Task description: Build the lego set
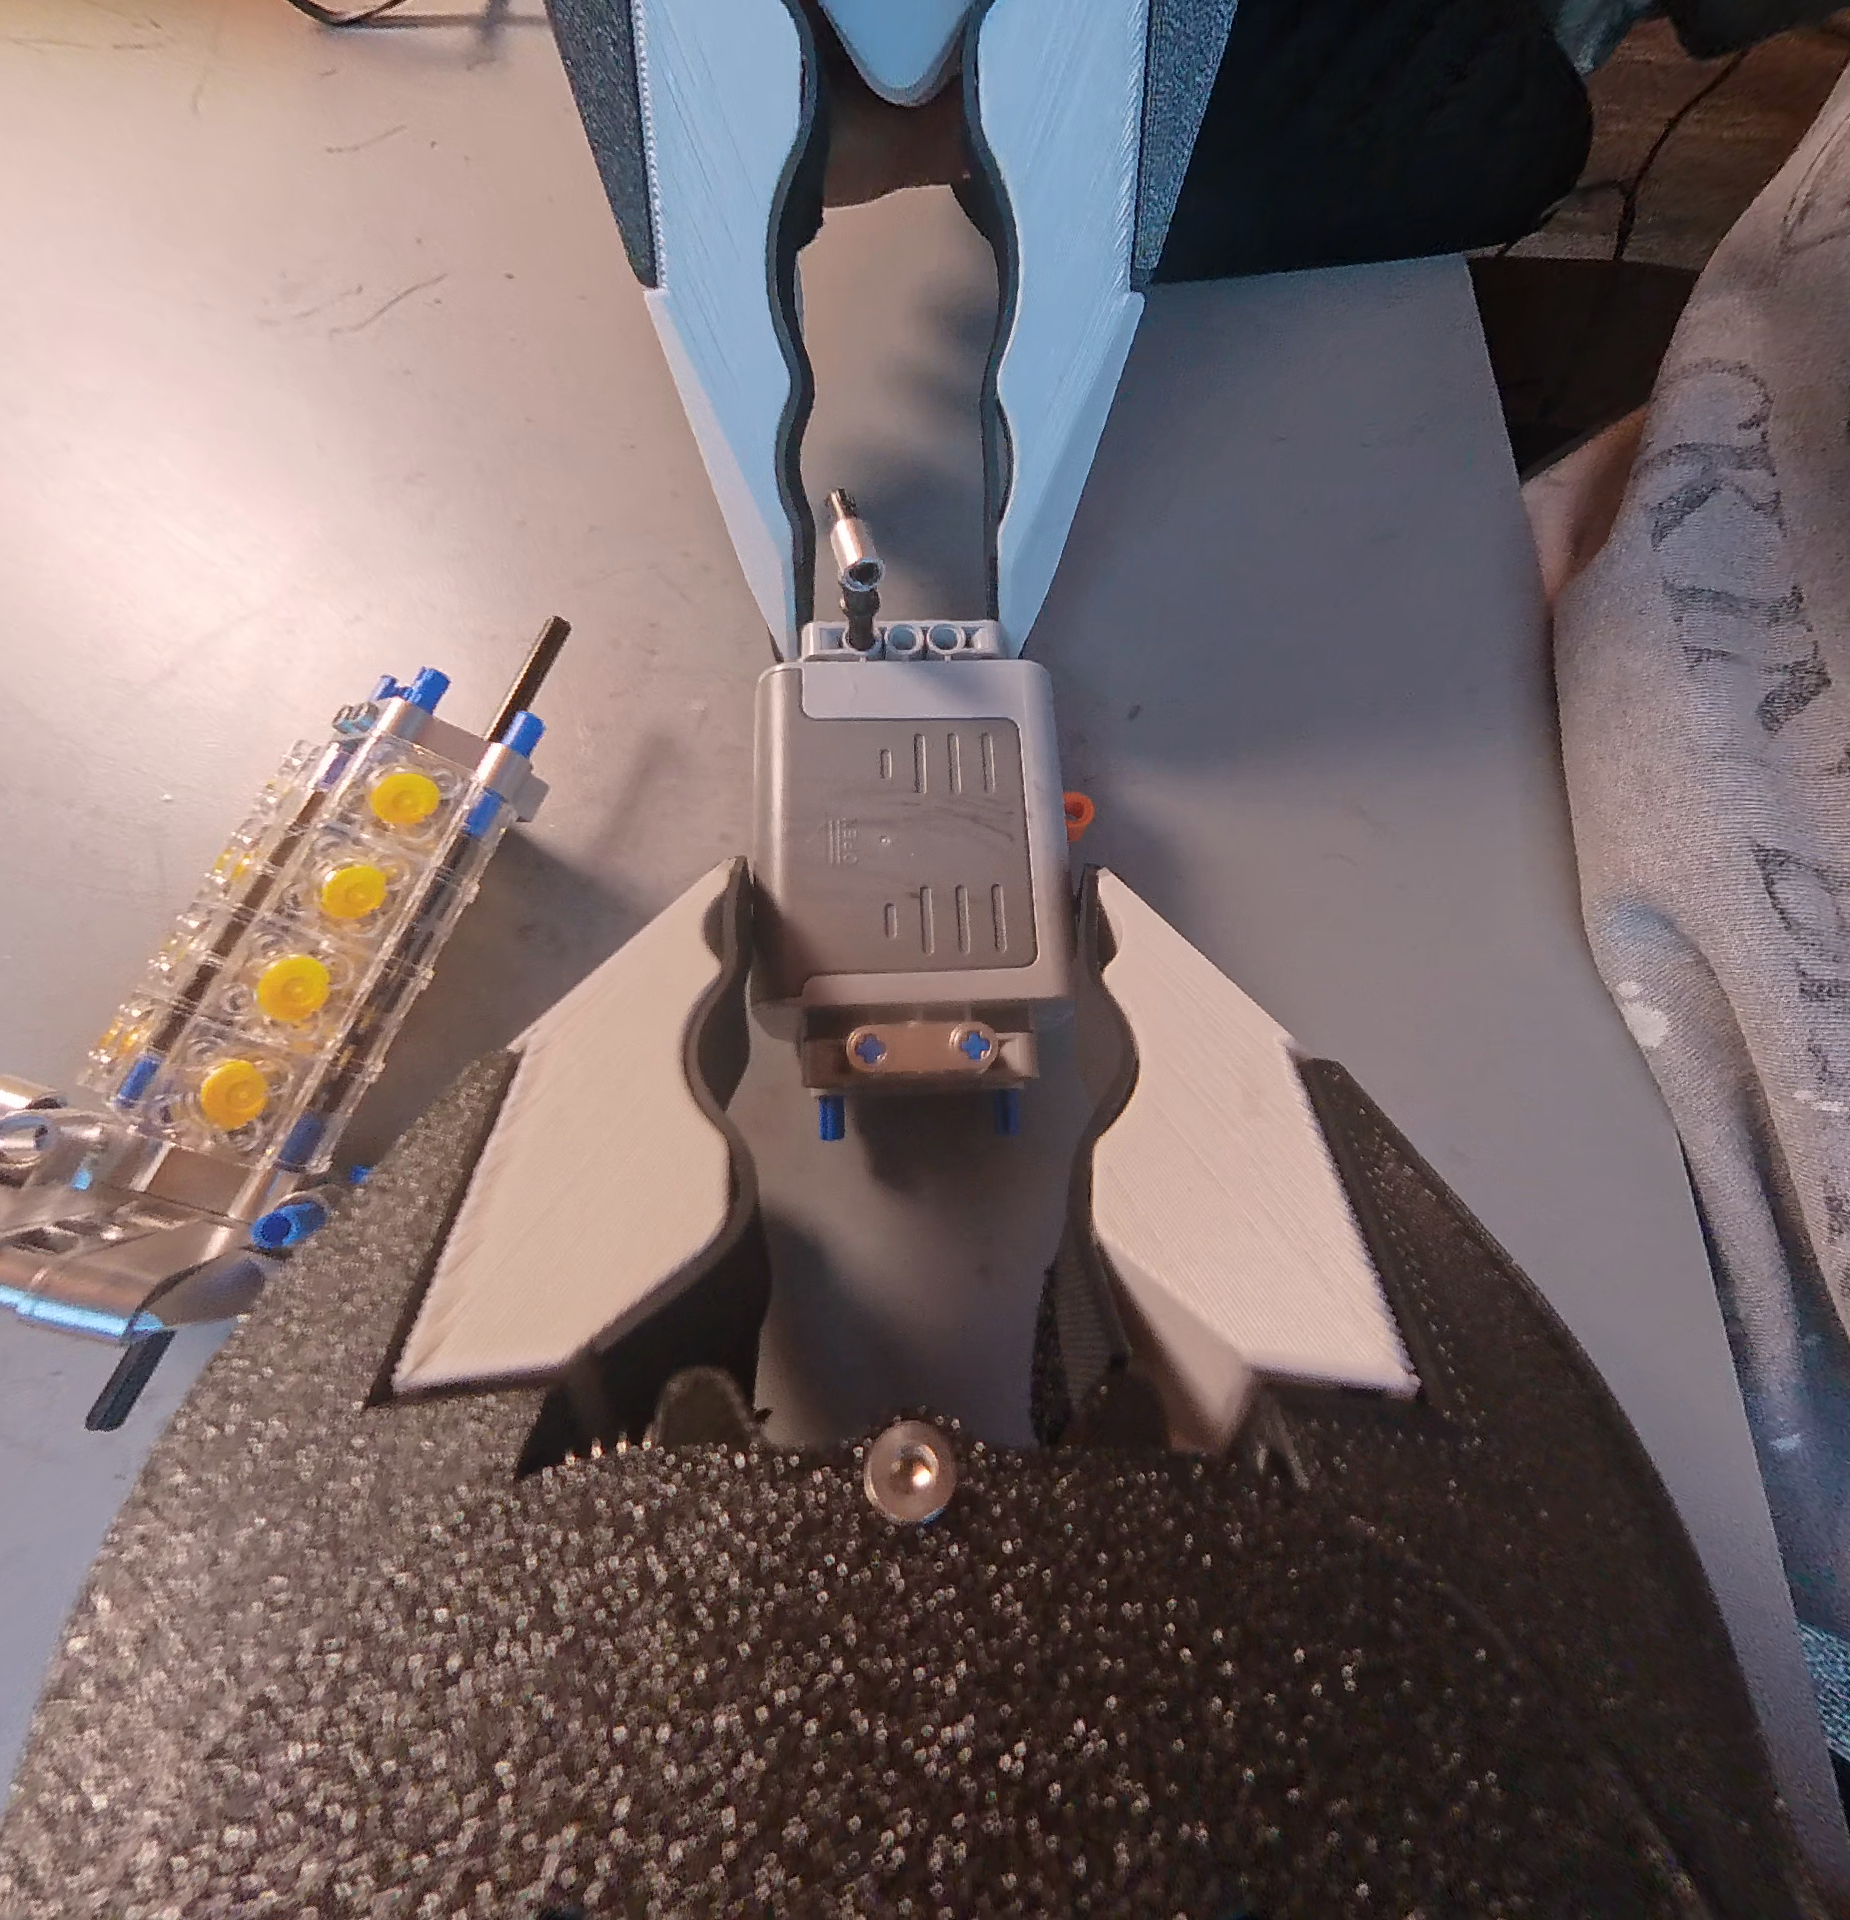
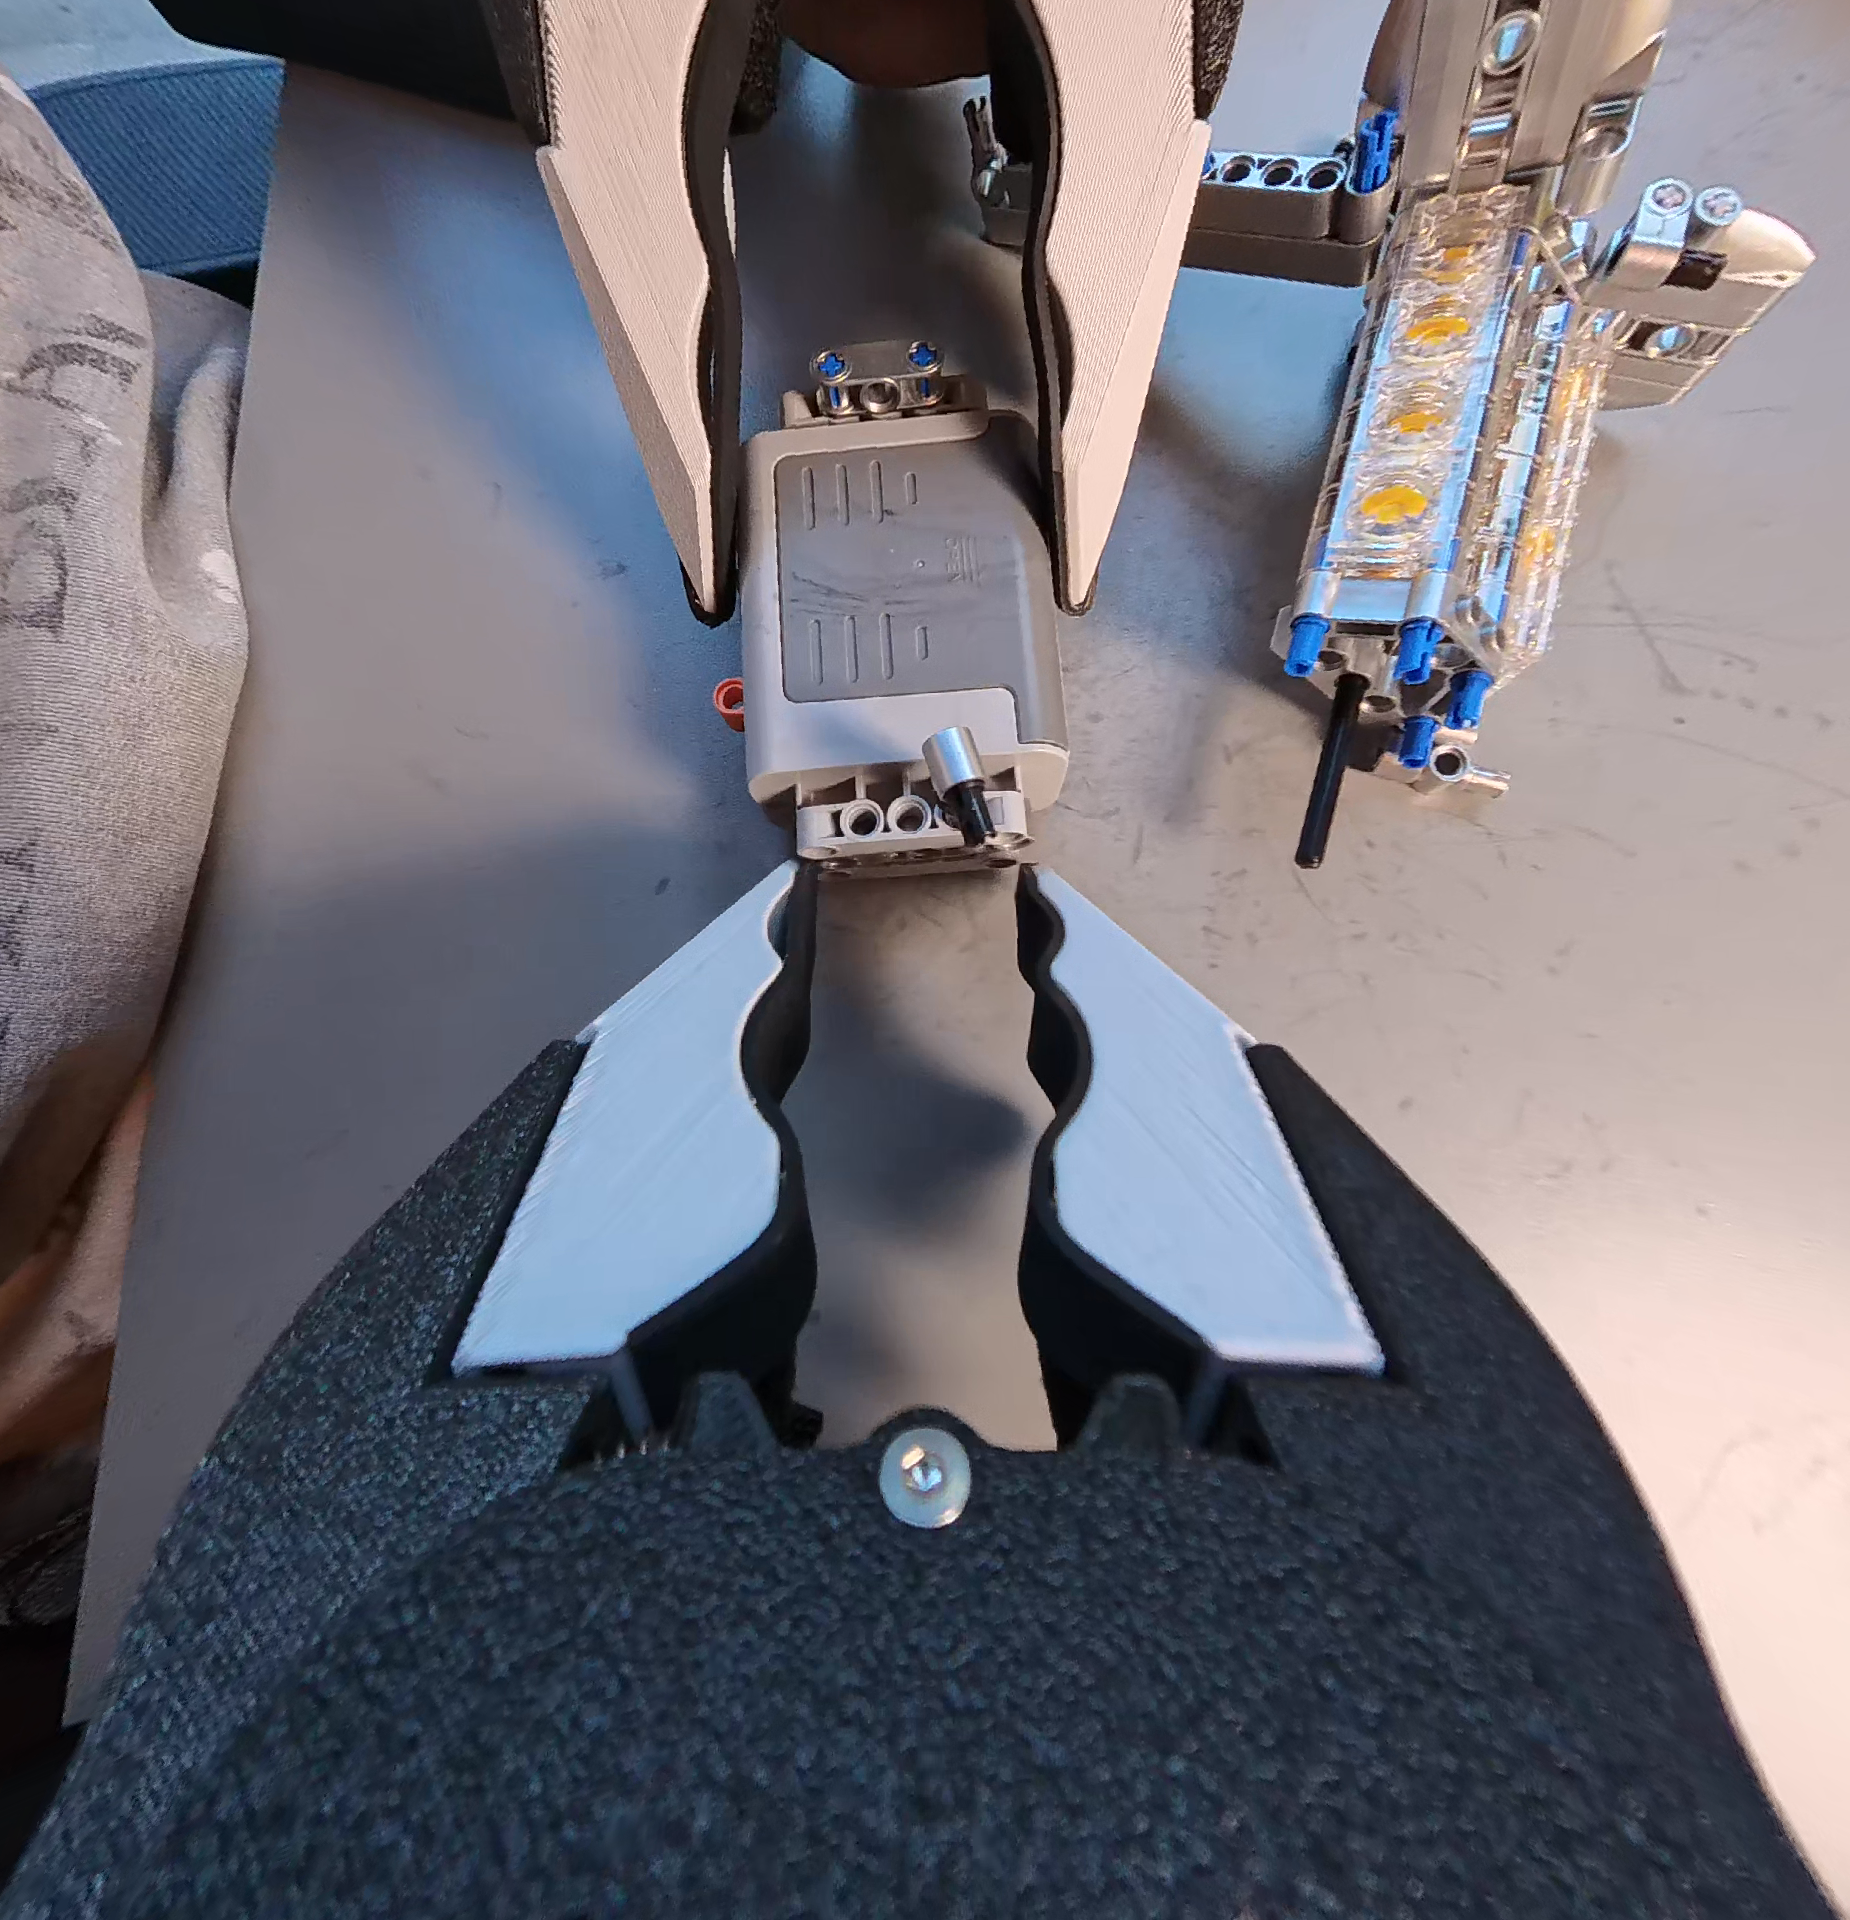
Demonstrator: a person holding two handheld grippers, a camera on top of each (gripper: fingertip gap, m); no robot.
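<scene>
The grey motor block (image 1: 905,852) lay flat on the table, ribbed dark lid facing up. The left gripper (image 1: 913,904) had its fingers clamped on both sides at the end with the blue pins. Other end had a little silver sleeve on a black axle (image 2: 957,779) sticking out of the pin holes. The right gripper (image 2: 913,883) sat spread right at that end, tips just about touching the block.
</scene>
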